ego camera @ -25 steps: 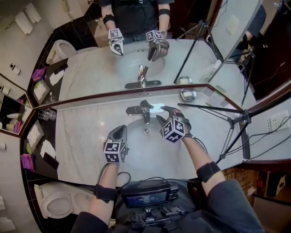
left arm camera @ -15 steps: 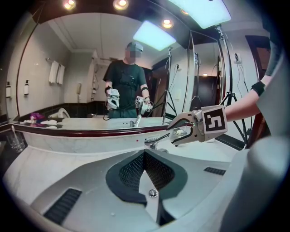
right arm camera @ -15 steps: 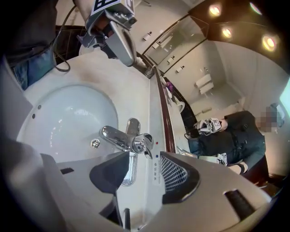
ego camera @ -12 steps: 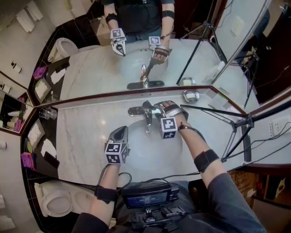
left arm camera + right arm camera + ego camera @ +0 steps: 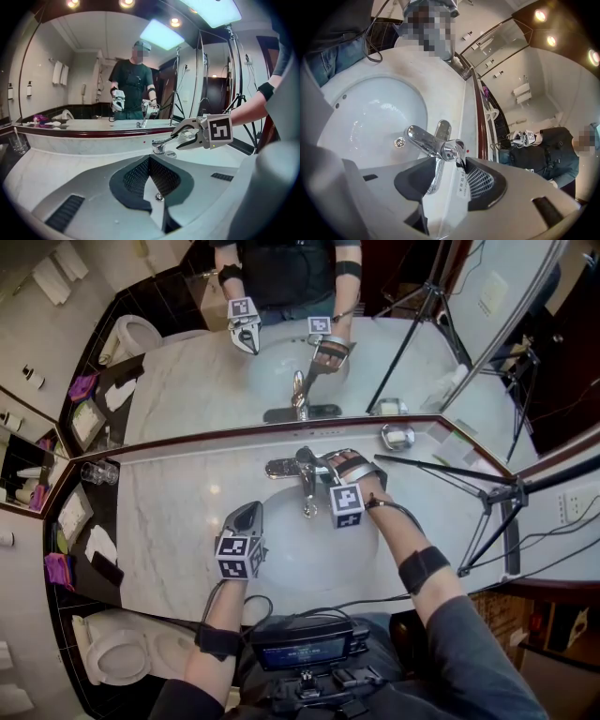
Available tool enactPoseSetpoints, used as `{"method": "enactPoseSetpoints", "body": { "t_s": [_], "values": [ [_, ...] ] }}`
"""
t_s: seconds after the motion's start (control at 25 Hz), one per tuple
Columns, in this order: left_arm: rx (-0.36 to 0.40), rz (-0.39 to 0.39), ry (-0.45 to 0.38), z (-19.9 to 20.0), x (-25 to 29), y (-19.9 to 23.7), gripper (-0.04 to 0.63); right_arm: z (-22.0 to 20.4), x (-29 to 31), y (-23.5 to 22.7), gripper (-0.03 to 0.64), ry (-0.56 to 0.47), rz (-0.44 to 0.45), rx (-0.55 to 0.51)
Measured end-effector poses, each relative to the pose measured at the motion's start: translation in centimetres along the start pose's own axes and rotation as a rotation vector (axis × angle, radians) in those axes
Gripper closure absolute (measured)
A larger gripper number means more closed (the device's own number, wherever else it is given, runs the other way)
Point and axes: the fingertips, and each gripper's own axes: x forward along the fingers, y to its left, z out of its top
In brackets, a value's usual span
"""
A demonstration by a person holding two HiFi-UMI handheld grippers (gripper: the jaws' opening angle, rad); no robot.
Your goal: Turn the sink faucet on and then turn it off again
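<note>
The chrome faucet (image 5: 302, 476) stands at the back of the white sink basin (image 5: 298, 554), its spout reaching over the bowl. My right gripper (image 5: 328, 465) is at the faucet's top and open. In the right gripper view its jaws (image 5: 445, 171) straddle the faucet body, and the lever handle (image 5: 459, 154) lies close against the right pad. The left gripper view shows the same right gripper (image 5: 180, 136) around the faucet (image 5: 160, 146). My left gripper (image 5: 248, 512) hovers over the counter left of the basin, shut with nothing in it (image 5: 149, 160).
A big mirror (image 5: 281, 334) rises behind the marble counter (image 5: 169, 521). On the counter are a glass (image 5: 94, 474) at far left and a metal soap dish (image 5: 398, 437) at back right. A tripod (image 5: 487, 493) stands right of it. A toilet (image 5: 117, 652) is at lower left.
My right gripper rolled and came down onto the faucet's top from the right of the spout; in the last half second it barely shifted. The left gripper stayed put.
</note>
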Motion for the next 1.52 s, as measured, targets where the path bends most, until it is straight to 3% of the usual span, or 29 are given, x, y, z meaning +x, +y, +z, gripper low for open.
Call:
{"method": "enactPoseSetpoints", "body": {
  "t_s": [0.32, 0.64, 0.88, 1.52],
  "values": [
    [-0.01, -0.008, 0.011, -0.5, 0.3, -0.5, 0.594, -0.1, 0.0, 0.3, 0.417, 0.028, -0.022, -0.031],
    [-0.008, -0.011, 0.012, -0.4, 0.4, -0.4, 0.594, -0.5, -0.1, 1.8, 0.426, 0.035, -0.026, 0.008],
    [-0.009, -0.016, 0.013, -0.5, 0.5, -0.8, 0.594, -0.9, 0.1, 4.0, 0.437, 0.049, 0.011, 0.012],
    [-0.008, -0.007, 0.016, -0.8, 0.2, -0.7, 0.594, -1.2, 0.1, 4.0, 0.436, 0.068, -0.003, 0.036]
  ]
}}
